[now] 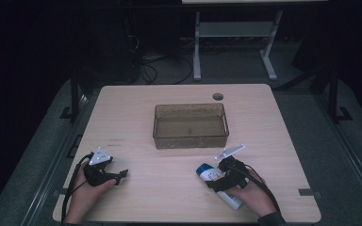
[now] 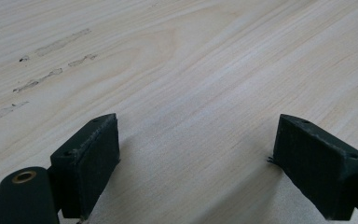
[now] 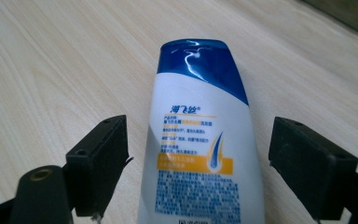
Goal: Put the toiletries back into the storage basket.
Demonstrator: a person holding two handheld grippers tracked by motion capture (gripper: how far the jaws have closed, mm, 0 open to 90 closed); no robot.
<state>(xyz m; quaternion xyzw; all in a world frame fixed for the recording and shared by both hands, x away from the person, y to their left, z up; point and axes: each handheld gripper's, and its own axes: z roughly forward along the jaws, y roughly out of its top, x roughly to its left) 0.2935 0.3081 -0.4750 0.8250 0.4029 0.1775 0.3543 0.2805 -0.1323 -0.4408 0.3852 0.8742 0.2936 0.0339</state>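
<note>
Table [image 1: 136, 103]: bin [image 1: 190, 136] stands at centre, toward far side. Bottle [image 1: 212, 175] lies flat on the near right part, in front of the bin, between the jaws of right gripper [image 1: 215, 181]. Left gripper [image 1: 121, 176] at near left, well apart from the bottle.

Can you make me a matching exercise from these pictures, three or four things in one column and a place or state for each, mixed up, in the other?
Things:
1. shampoo bottle
2. clear bin
3. left hand-held gripper
4. right hand-held gripper

Places or states:
A. standing empty near the middle of the table
B. open, jaws over bare wood
C. lying flat, blue cap pointing away from the person
D. open, jaws on either side of the bottle, not touching it

Pairs: 1-C, 2-A, 3-B, 4-D
</note>
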